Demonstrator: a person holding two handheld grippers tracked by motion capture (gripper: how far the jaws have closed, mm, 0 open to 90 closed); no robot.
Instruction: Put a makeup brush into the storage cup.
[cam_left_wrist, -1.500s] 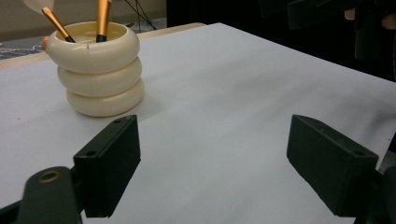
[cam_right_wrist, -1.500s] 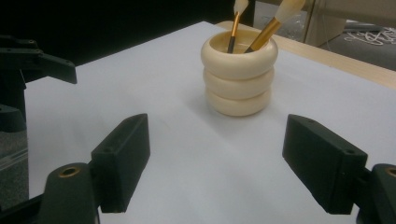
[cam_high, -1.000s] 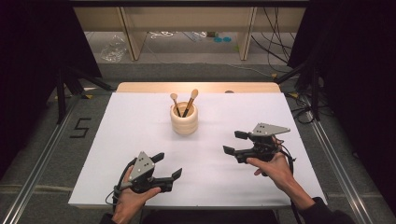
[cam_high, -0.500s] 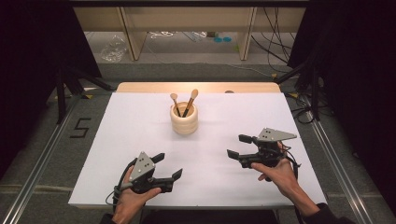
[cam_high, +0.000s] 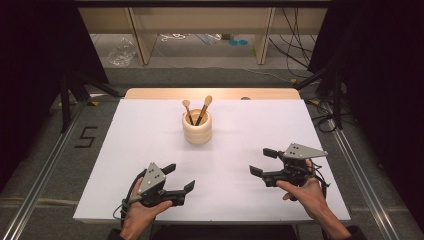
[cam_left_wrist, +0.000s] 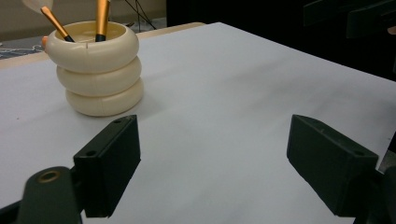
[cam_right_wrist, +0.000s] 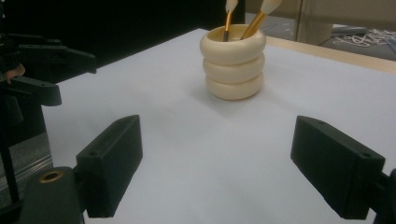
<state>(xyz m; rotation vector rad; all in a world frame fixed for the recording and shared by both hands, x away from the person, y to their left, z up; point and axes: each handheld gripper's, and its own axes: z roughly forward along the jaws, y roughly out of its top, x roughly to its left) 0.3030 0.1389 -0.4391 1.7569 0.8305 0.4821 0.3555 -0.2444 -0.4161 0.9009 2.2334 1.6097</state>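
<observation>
White sheeting covers the surface in the high view, with a strip of pale wood showing along its far edge and grey floor, shelving legs and loose cables beyond. A cream ribbed pot stands upright on the far half, near the middle, with two brushes leaning out of its mouth. The left gripper is held low over the near left part of the surface, its fingers spread wide and empty, pointing toward the right. The right gripper is held over the near right part, its fingers pointing left; they have just been opening and now stand wide with nothing between them. The pot is well apart from both, farther up the surface and roughly between the two.

From the left gripper view, the two black fingers rise from the bottom edge with bare white surface between them. The pot sits beyond and to the left of the gap, above the left finger, touching neither. Two orange brush handles stand in it. The other gripper's dark fingers show at the top right corner.

From the right gripper view, the fingers again stand far apart over bare sheeting. The pot stands ahead, within the span of the gap but well beyond the fingertips, its brush handles tilting up to the right. The left gripper shows at the left edge, open.
</observation>
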